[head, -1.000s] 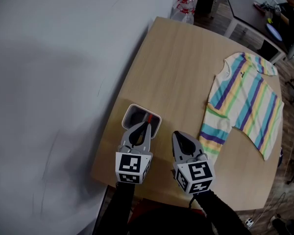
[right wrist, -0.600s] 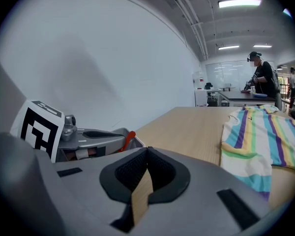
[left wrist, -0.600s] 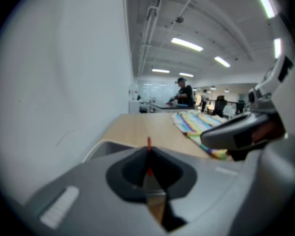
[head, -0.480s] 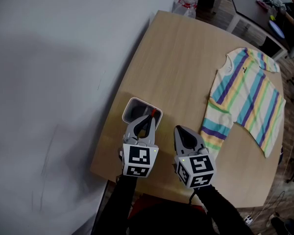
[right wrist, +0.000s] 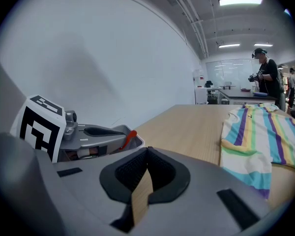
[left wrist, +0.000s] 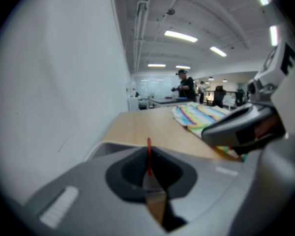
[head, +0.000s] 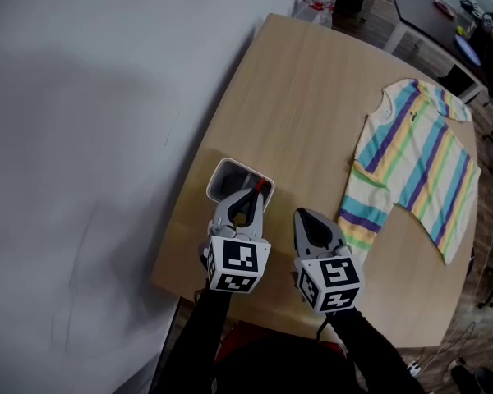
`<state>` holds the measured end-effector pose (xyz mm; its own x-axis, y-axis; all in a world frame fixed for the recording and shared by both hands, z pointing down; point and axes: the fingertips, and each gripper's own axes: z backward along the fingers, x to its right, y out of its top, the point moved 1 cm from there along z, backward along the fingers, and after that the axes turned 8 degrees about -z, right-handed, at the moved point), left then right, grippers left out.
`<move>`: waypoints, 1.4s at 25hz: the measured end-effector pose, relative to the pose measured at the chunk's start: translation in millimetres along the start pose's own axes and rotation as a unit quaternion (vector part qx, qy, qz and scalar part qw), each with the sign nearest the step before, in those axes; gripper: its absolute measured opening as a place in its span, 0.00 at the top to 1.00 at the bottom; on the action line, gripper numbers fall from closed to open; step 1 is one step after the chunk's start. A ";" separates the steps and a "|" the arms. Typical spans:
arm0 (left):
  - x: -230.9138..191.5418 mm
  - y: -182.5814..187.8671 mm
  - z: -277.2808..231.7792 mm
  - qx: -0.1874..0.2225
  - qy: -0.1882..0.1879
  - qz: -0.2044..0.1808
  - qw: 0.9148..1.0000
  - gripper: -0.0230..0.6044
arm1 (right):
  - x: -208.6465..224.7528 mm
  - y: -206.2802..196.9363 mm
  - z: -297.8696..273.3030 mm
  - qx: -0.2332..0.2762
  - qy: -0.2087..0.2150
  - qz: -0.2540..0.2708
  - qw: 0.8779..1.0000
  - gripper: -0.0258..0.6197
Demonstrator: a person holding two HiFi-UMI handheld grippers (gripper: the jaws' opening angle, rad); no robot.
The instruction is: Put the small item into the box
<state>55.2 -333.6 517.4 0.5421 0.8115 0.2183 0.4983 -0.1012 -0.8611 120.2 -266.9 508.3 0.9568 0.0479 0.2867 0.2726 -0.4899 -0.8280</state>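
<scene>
A small white box (head: 222, 176) stands on the wooden table (head: 304, 97) near its left edge. My left gripper (head: 255, 195) reaches over the box's near right rim, shut on a thin red item (head: 260, 186). In the left gripper view the red item (left wrist: 148, 154) sticks up between the closed jaws of the left gripper (left wrist: 148, 173), with the box rim (left wrist: 107, 145) just beyond. My right gripper (head: 305, 217) rests to the right of the box, shut and holding nothing. In the right gripper view my right gripper (right wrist: 146, 157) points past the red item (right wrist: 130, 137) and the box (right wrist: 135, 140).
A striped shirt (head: 411, 158) lies spread on the table's right half, its sleeve close to my right gripper. A white wall (head: 90, 138) runs along the table's left side. A person (right wrist: 265, 76) stands far behind by other desks.
My left gripper has shifted slightly right and forward over the box, still holding the red item. The right gripper has barely moved.
</scene>
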 end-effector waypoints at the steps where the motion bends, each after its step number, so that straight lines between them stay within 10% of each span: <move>1: 0.2 -0.1 -0.3 -0.001 0.000 0.001 1.000 0.94 | 0.2 -0.2 0.0 0.000 0.000 -0.001 1.000 0.95; 35: -9.8 46.3 68.0 0.076 0.009 0.051 0.996 0.96 | -32.4 53.1 56.1 0.082 0.039 0.028 0.996 0.95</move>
<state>26.9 -307.1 444.2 0.5977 0.7906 0.1332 0.3326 -0.0933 -0.9385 109.3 -245.6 428.1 0.9621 -0.0456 0.2687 0.2378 -0.3412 -0.9094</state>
